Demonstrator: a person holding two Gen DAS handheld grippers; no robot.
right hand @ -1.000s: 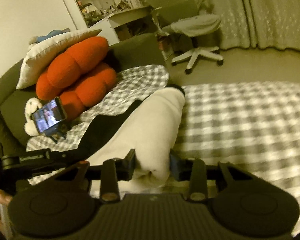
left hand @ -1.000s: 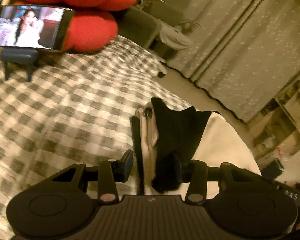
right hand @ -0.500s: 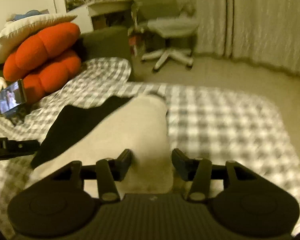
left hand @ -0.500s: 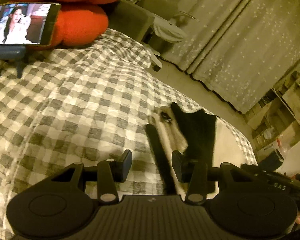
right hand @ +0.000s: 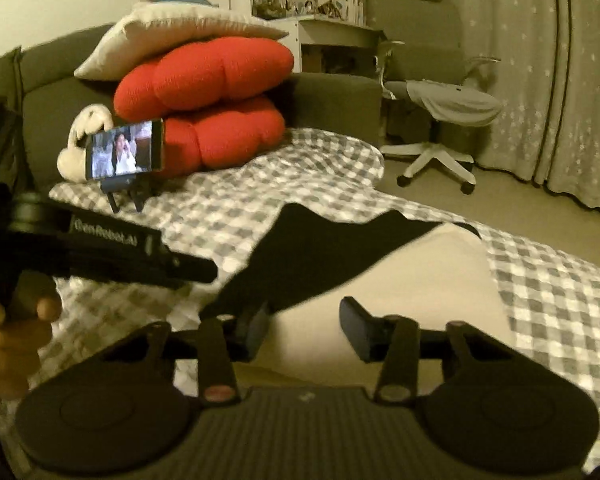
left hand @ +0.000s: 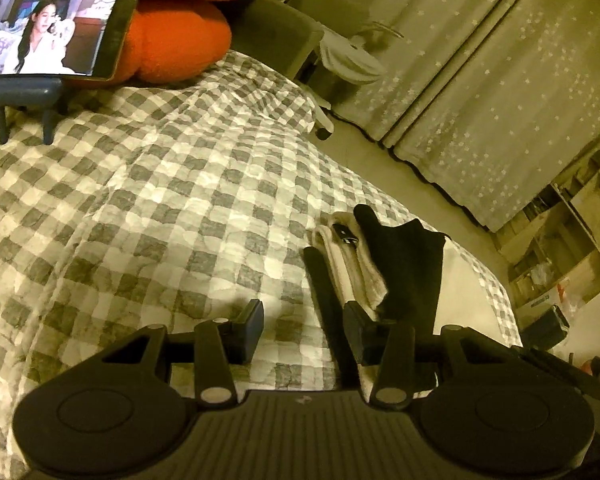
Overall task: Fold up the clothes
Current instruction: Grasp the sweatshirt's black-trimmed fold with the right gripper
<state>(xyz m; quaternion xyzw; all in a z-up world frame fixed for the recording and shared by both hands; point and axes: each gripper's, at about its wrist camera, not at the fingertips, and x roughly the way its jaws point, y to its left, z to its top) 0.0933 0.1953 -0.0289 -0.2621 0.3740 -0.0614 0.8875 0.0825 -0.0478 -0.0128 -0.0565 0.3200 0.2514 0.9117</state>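
Now that both grippers, left (left hand: 300,330) and right (right hand: 304,328), have let go, fingers apart and empty, the garment (right hand: 400,280) lies folded on the bed (left hand: 160,208), so this fold looks set down.

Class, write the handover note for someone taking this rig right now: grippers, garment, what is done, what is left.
Left gripper: open, empty, beside the garment's edge.
Right gripper: open, empty, over the garment.
The black-and-white garment lies folded on the checked bedspread, black part toward the red cushions.
Done: it looks folded into a compact shape and set down.
Left: possibly one more fold or smoothing; I cannot tell.
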